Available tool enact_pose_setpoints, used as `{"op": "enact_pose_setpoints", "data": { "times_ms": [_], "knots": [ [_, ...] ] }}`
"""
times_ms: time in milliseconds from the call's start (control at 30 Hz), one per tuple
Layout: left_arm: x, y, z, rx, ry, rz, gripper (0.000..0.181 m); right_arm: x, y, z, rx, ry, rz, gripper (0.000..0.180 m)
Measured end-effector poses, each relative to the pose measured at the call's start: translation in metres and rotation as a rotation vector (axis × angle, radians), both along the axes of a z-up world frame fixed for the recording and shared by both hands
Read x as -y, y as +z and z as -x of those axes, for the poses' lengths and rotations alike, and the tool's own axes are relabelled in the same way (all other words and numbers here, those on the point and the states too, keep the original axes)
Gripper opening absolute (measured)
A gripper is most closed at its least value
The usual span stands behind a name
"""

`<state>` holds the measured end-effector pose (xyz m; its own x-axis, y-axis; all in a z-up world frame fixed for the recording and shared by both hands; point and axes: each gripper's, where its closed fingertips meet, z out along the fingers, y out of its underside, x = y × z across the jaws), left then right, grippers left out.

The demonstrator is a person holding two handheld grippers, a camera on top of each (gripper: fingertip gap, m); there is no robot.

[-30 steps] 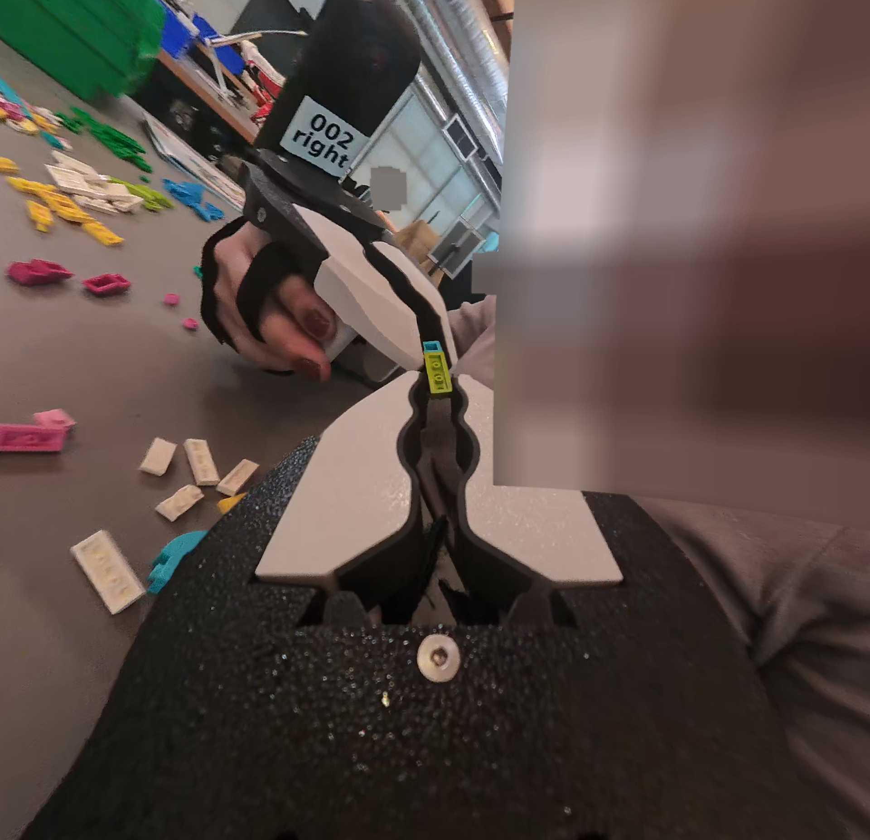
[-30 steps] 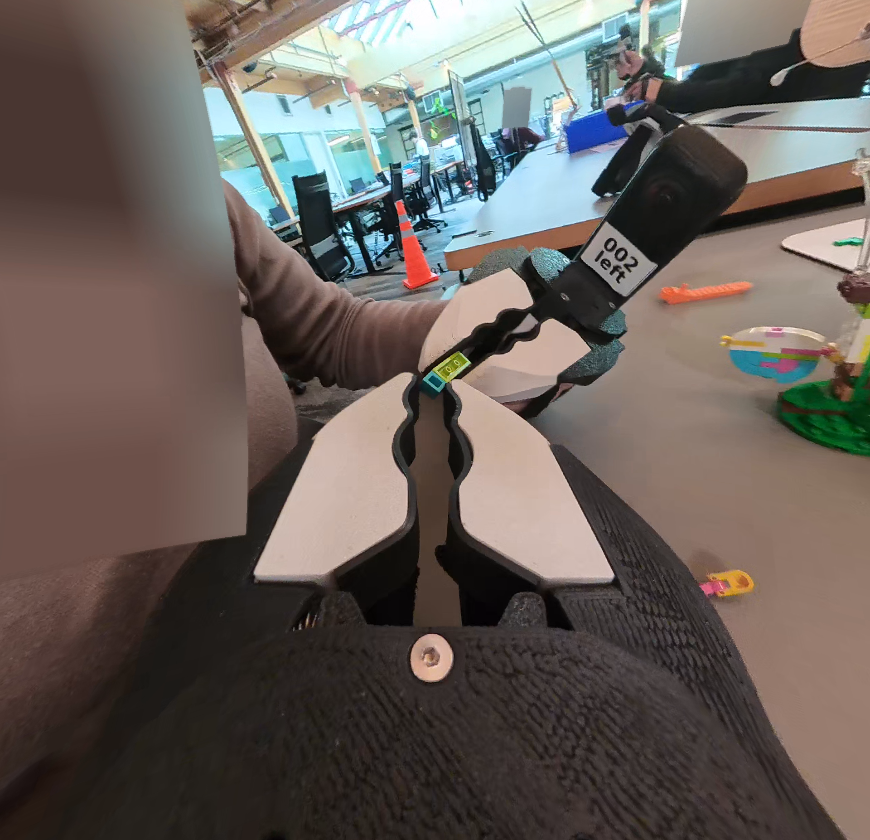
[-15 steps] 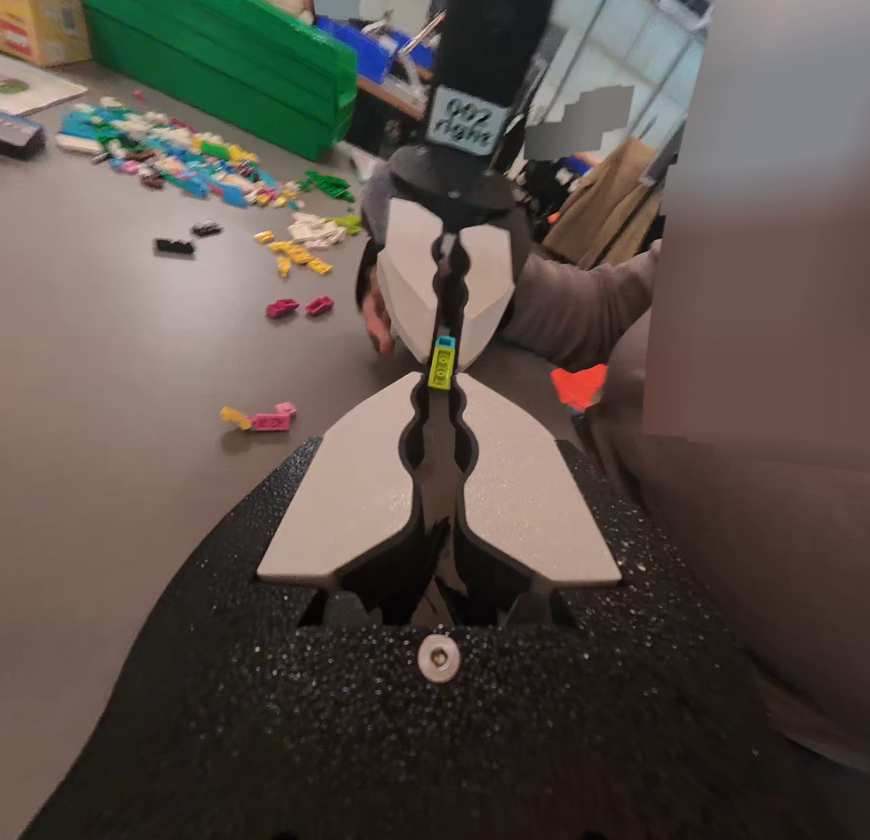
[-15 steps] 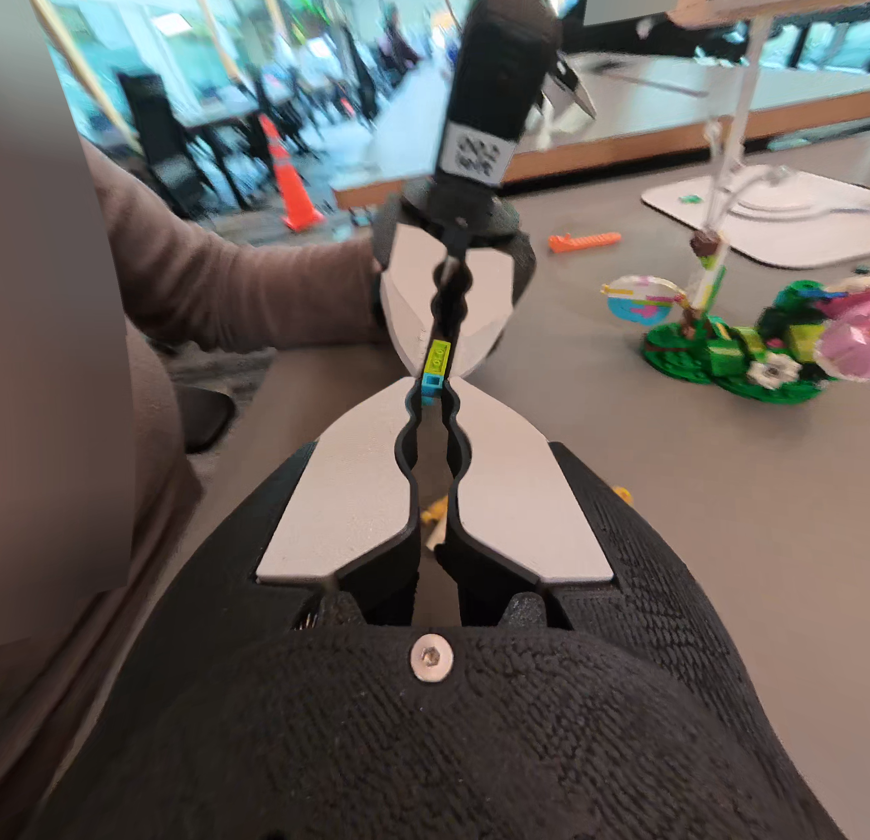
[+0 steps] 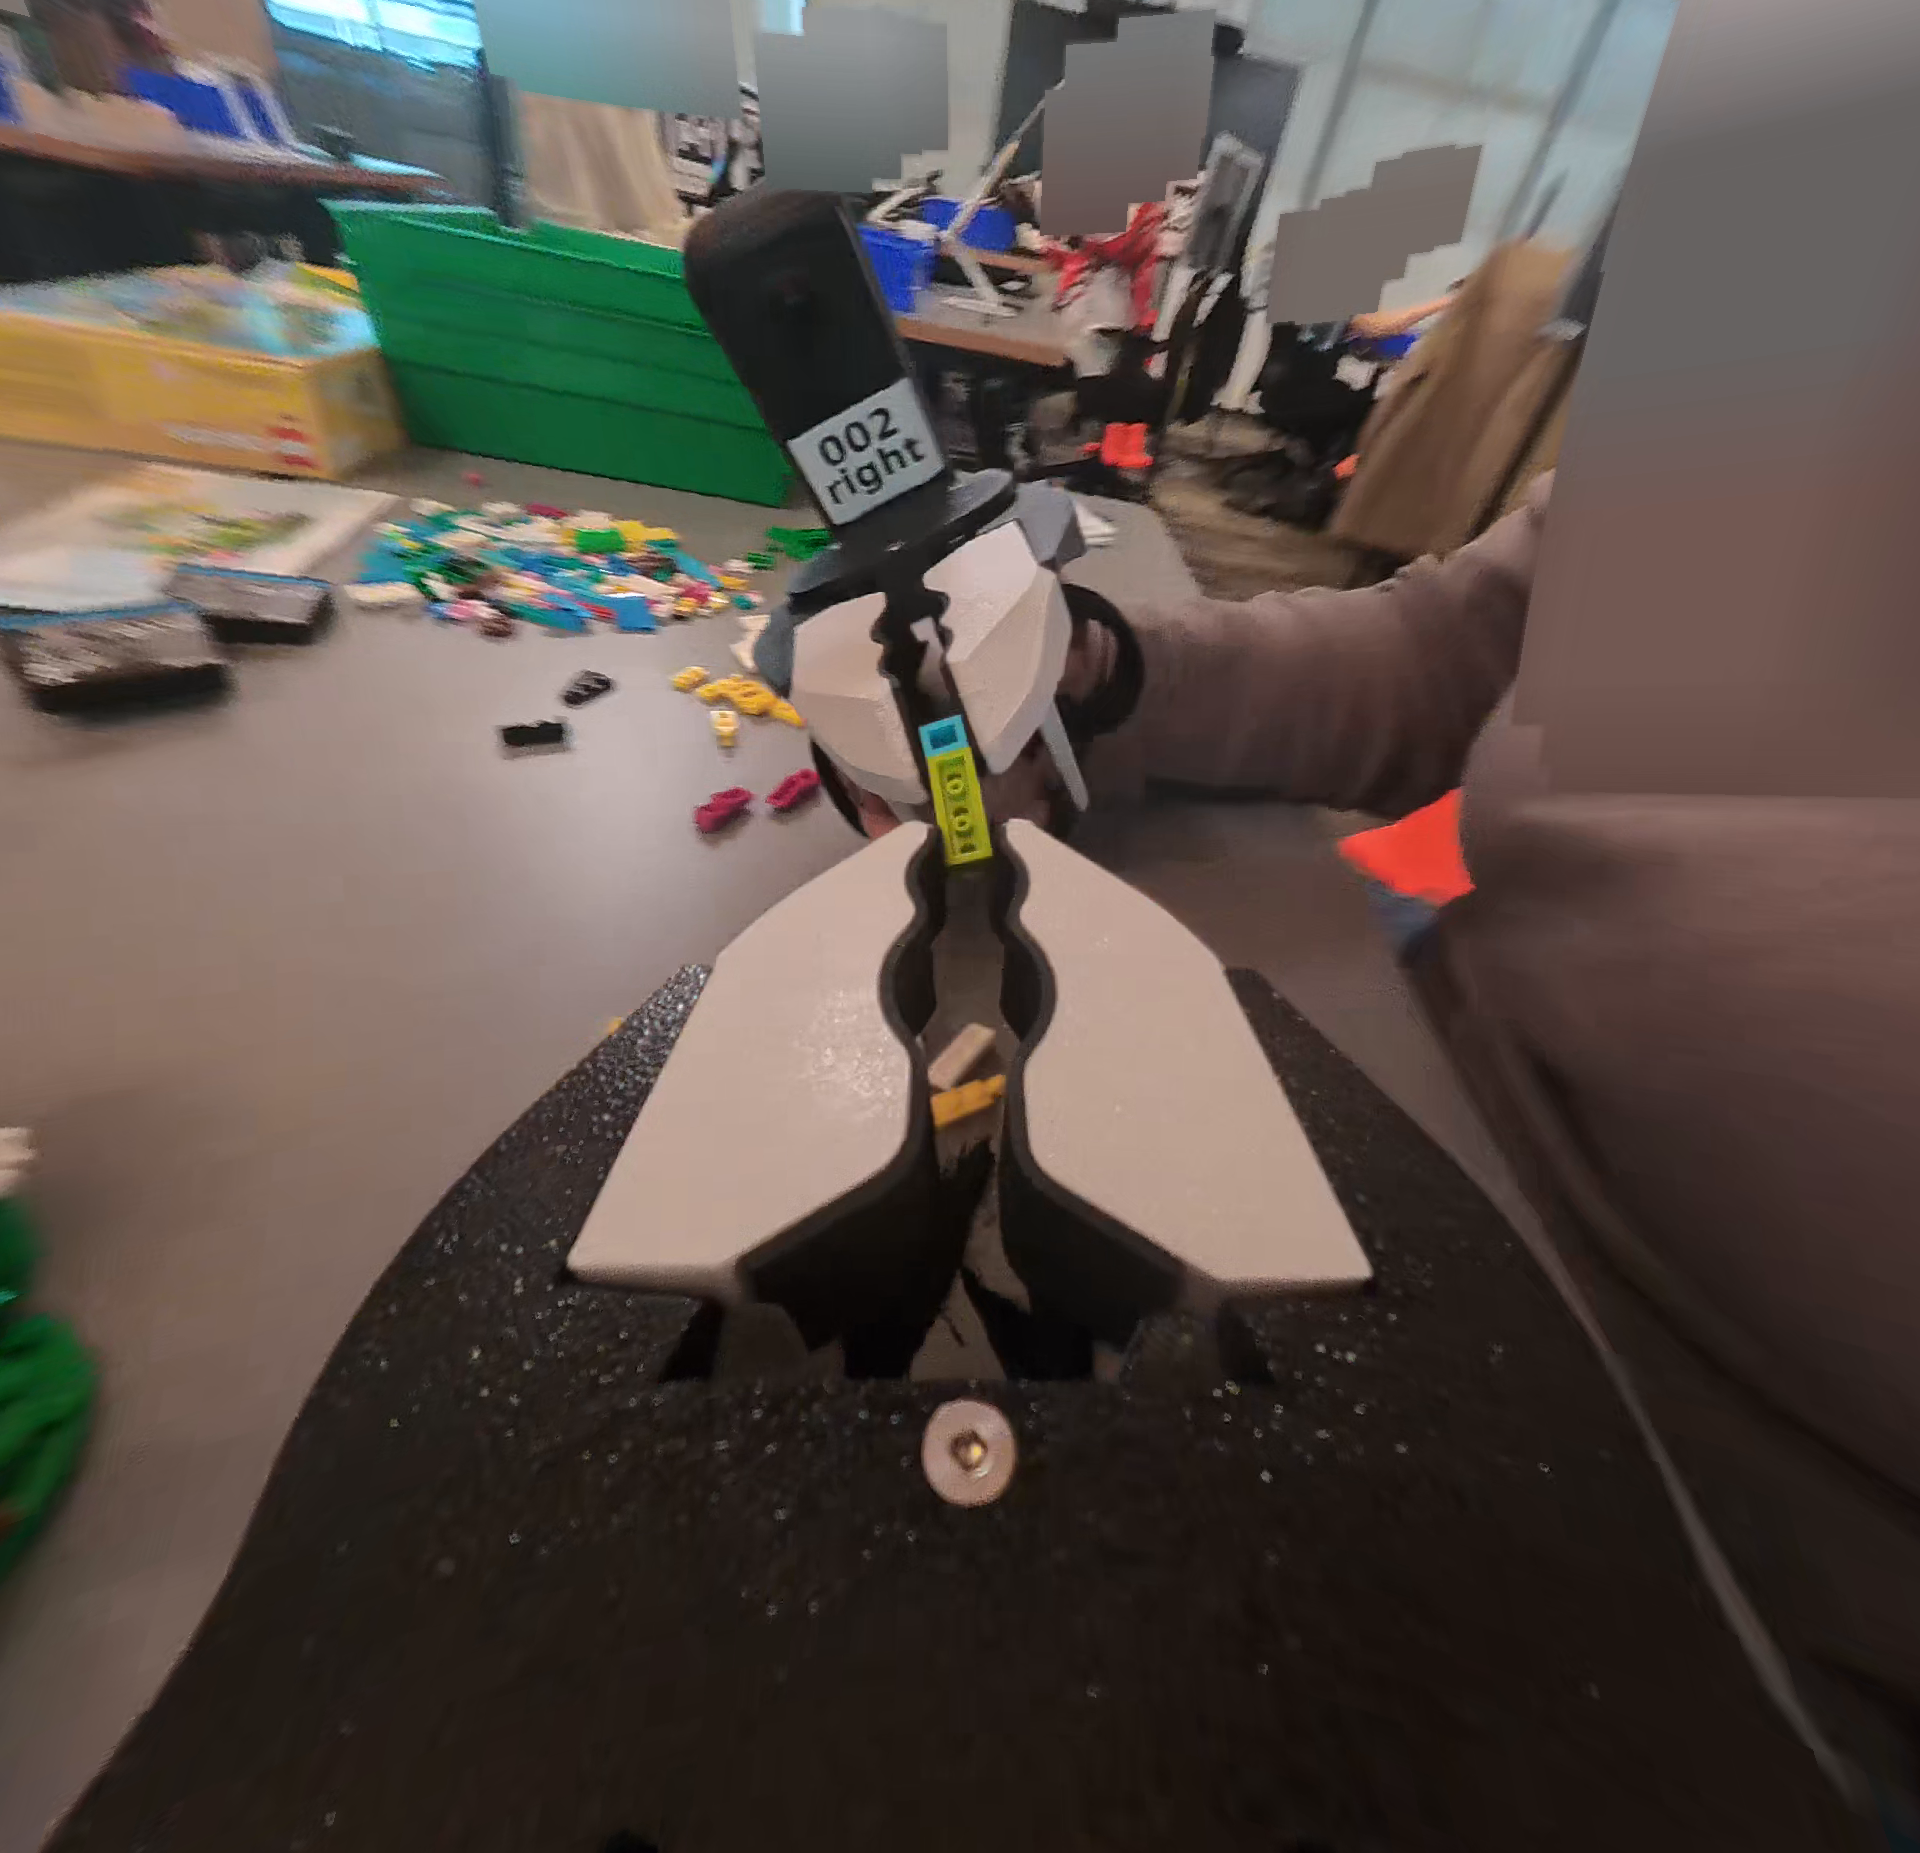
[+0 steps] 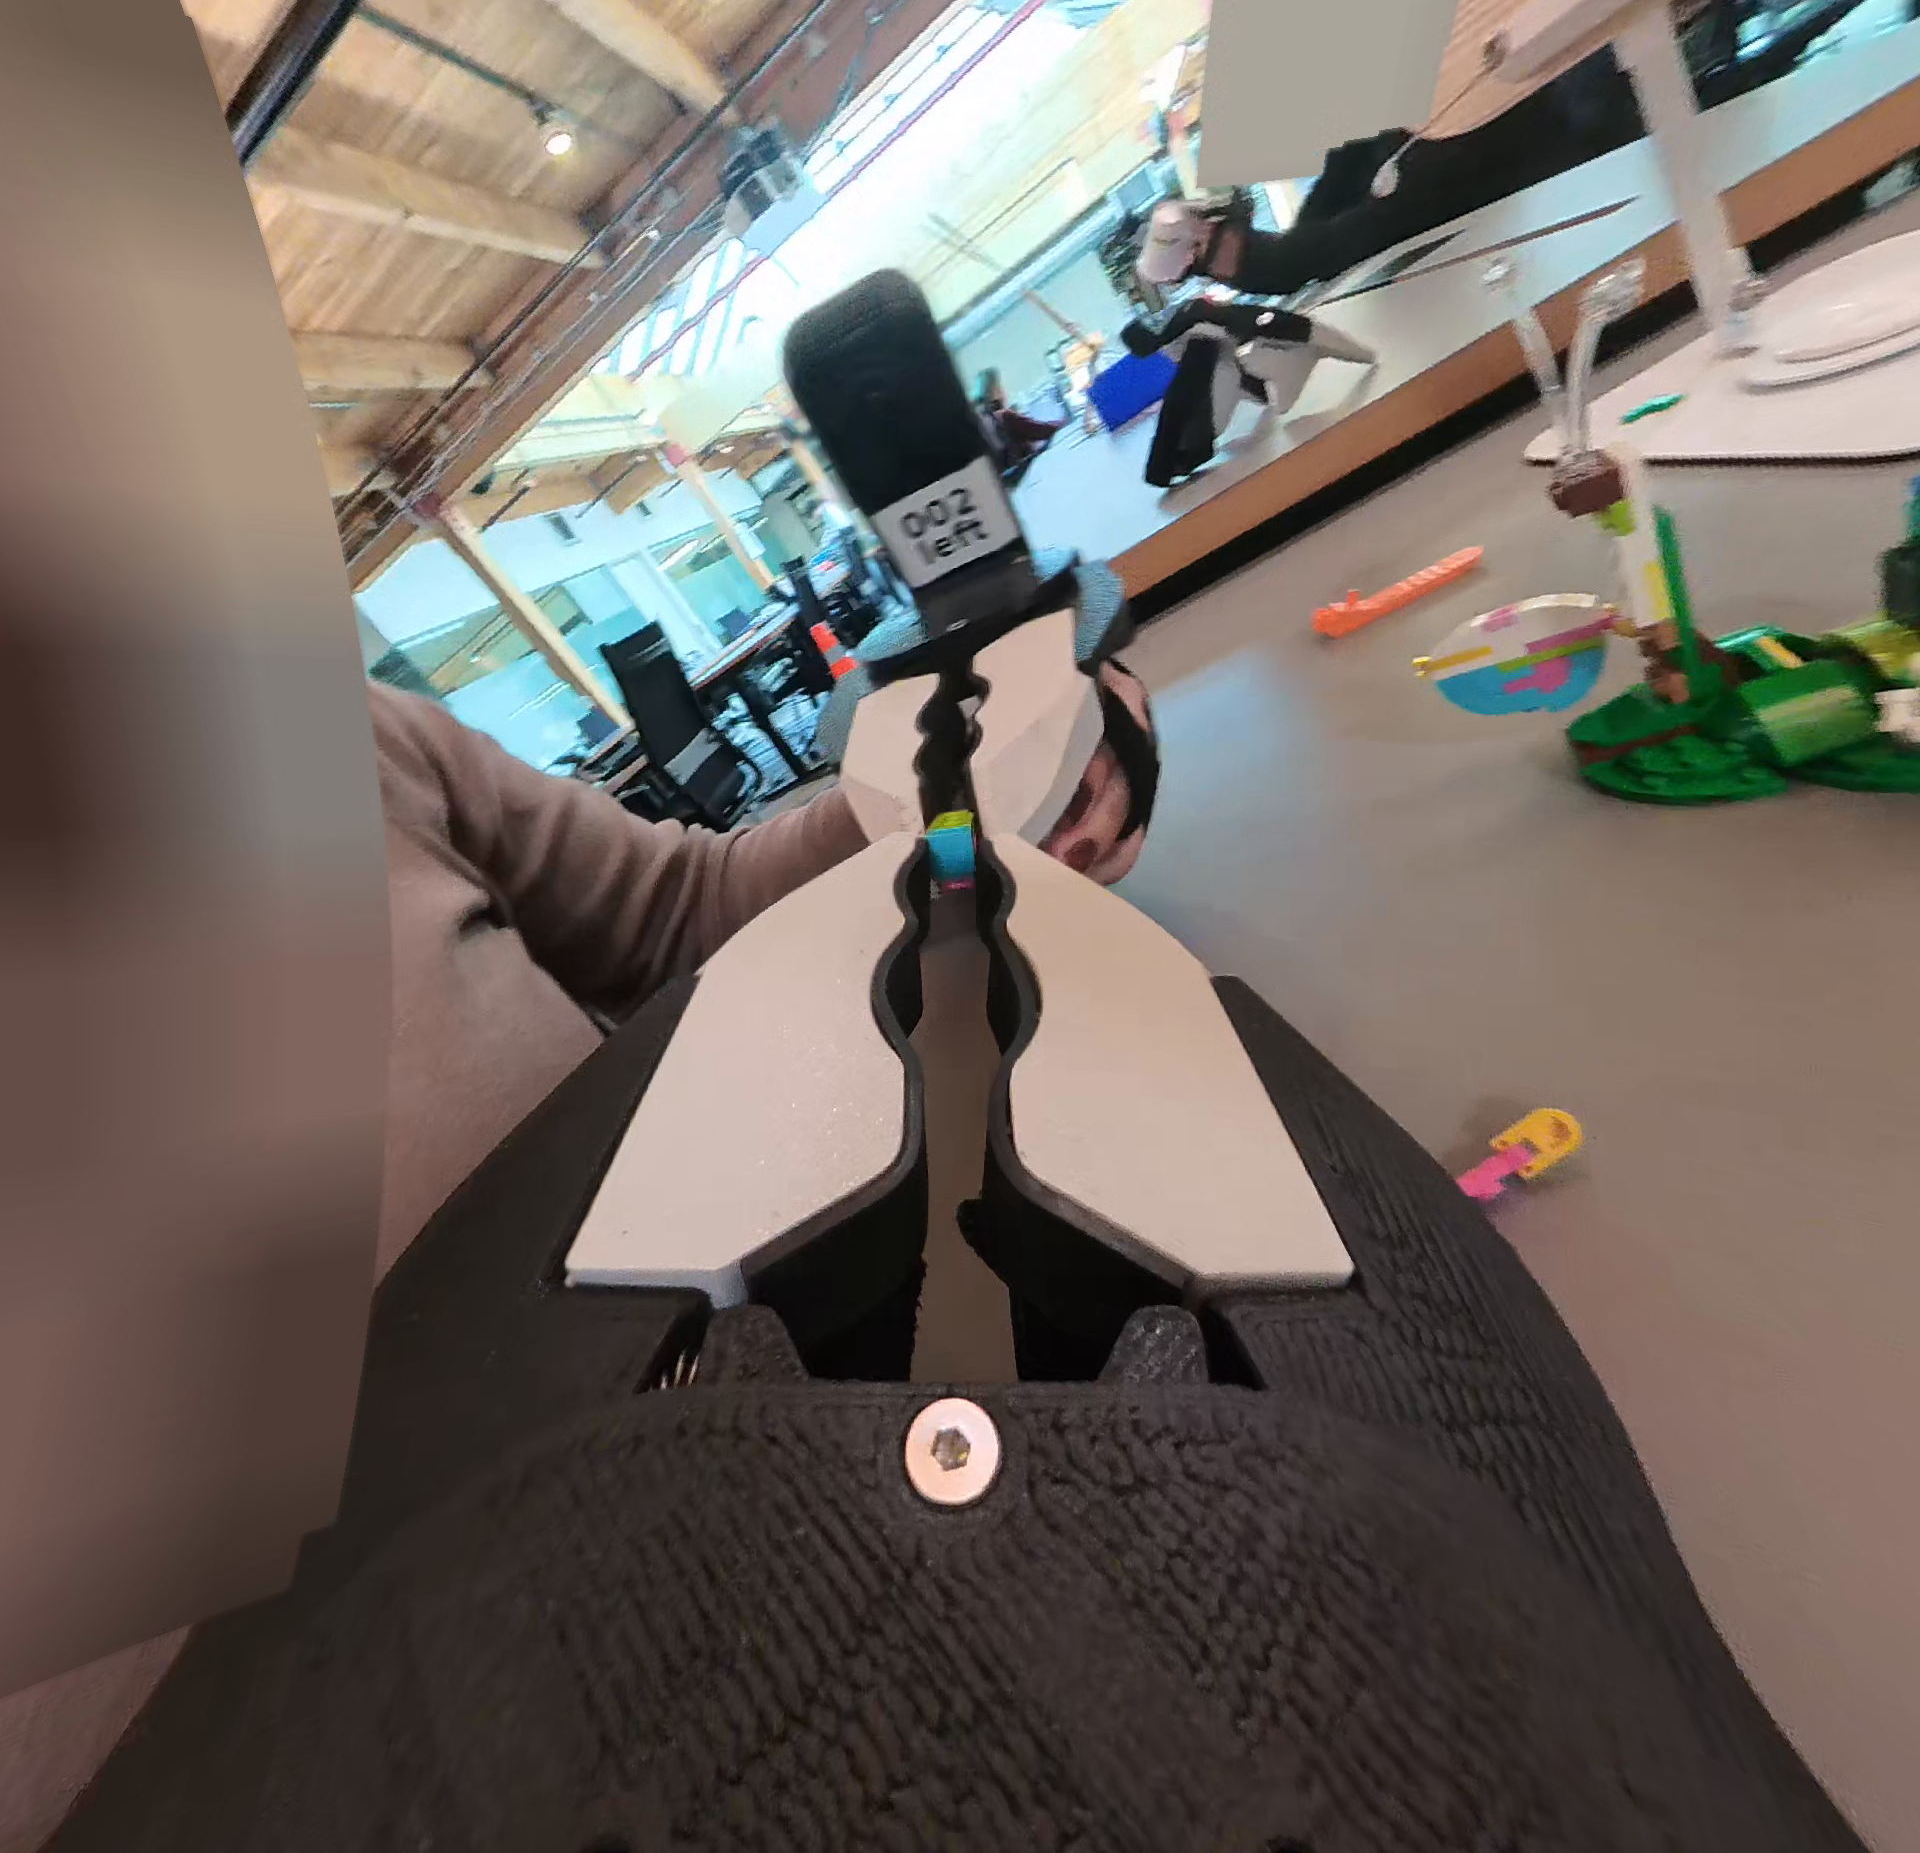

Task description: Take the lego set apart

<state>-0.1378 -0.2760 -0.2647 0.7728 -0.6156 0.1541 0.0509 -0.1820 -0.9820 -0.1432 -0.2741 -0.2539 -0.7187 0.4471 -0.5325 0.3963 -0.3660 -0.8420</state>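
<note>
Jaws of both grippers pinch one small stack. The left gripper (image 5: pixel 966 847) clamps the lime-green studded plastic plate (image 5: pixel 961 804); the right gripper (image 6: pixel 951 853) clamps the small blue plastic brick (image 6: pixel 949 849).

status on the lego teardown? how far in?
Partway. Done: a pile of loose bricks lies on the table. In hand: the left gripper and right gripper each pinch one end of a small lime-and-blue piece, not yet split. Left: the green build stands assembled.
</note>
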Motion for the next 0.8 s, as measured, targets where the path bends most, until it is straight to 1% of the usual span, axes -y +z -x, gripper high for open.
{"op": "enact_pose_setpoints", "data": {
  "times_ms": [100,167,267,333,367,400,467,567,600,633,700,800],
  "knots": [
    [-0.004,-0.003,0.008,-0.132,0.082,-0.048,0.008,-0.004,-0.002,0.007,-0.004,-0.088,-0.066,0.007],
    [-0.005,-0.002,0.010,-0.173,0.107,-0.078,0.007,-0.005,-0.001,0.009,-0.018,-0.131,-0.110,0.007],
    [-0.006,-0.002,0.013,-0.151,0.117,-0.073,0.007,-0.005,-0.002,0.012,-0.048,-0.193,-0.199,0.007],
    [-0.006,-0.007,0.013,-0.061,0.090,0.012,0.007,-0.006,-0.008,0.011,-0.079,-0.207,-0.304,0.007],
    [-0.007,-0.010,0.012,-0.049,0.087,0.043,0.008,-0.006,-0.010,0.010,-0.097,-0.210,-0.364,0.006],
    [-0.009,-0.013,0.013,-0.080,0.111,0.045,0.010,-0.007,-0.014,0.010,-0.113,-0.217,-0.433,0.006],
    [-0.012,-0.015,0.017,-0.229,0.178,0.001,0.023,-0.011,-0.026,0.007,-0.143,-0.220,-0.623,0.006],
    [-0.013,-0.025,0.017,-0.542,0.227,-0.078,0.018,-0.008,-0.040,0.002,-0.162,-0.189,-0.810,0.006],
    [-0.014,-0.031,0.016,-0.597,0.228,-0.072,0.014,-0.008,-0.045,0.002,-0.161,-0.186,-0.856,0.006],
    [-0.014,-0.035,0.015,-0.618,0.220,-0.057,0.012,-0.008,-0.049,0.002,-0.159,-0.184,-0.896,0.006],
    [-0.013,-0.040,0.015,-0.620,0.204,-0.027,0.013,-0.007,-0.053,0.001,-0.151,-0.173,-0.913,0.006],
    [-0.009,-0.038,0.013,-0.582,0.175,-0.007,0.026,-0.006,-0.052,0.001,-0.148,-0.164,-0.893,0.006]
  ]
}}
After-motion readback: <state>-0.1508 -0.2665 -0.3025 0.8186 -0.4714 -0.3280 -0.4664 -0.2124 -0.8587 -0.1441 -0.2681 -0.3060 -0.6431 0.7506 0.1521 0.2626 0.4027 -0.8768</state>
